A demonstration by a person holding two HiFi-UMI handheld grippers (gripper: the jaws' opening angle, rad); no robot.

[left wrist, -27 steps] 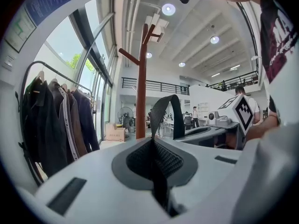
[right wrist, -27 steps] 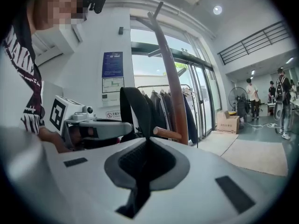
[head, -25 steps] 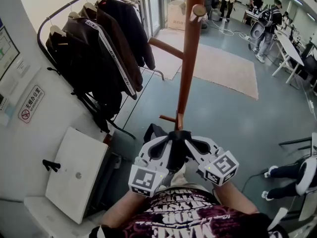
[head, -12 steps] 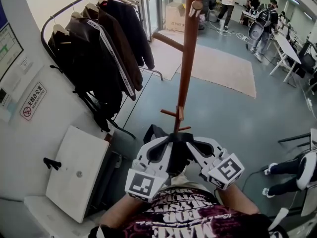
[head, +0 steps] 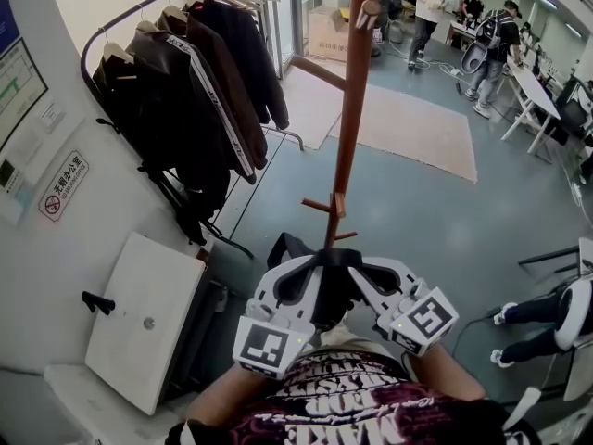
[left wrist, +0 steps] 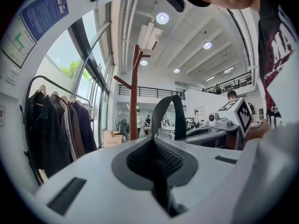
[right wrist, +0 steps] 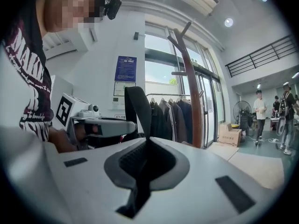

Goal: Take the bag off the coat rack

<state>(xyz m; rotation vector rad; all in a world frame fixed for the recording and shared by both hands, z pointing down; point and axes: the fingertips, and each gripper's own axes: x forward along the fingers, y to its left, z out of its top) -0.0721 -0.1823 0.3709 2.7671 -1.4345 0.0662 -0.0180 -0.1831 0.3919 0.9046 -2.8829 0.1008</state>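
Note:
The wooden coat rack [head: 350,109] stands straight ahead, its low pegs [head: 324,208] just beyond my grippers. A black bag [head: 326,297] hangs between the grippers by its strap [head: 335,254], clear of the pegs. The left gripper [head: 315,261] is shut on one side of the strap, the right gripper [head: 352,261] on the other. In the left gripper view, the strap [left wrist: 168,111] loops up out of the shut left gripper [left wrist: 153,164], with the coat rack [left wrist: 134,101] behind. In the right gripper view, the strap [right wrist: 138,108] rises from the shut right gripper [right wrist: 145,155].
A rail of dark jackets [head: 190,91] runs along the left wall. A white cabinet [head: 139,323] stands at the lower left. A pale rug [head: 408,128] lies beyond the pole. People [head: 491,54] stand by tables [head: 542,91] at the back right, and a seated person's legs [head: 547,323] show at the right.
Both grippers, still shut on the strap, have drawn back from the pole toward the person and risen a little. The bag has come with them.

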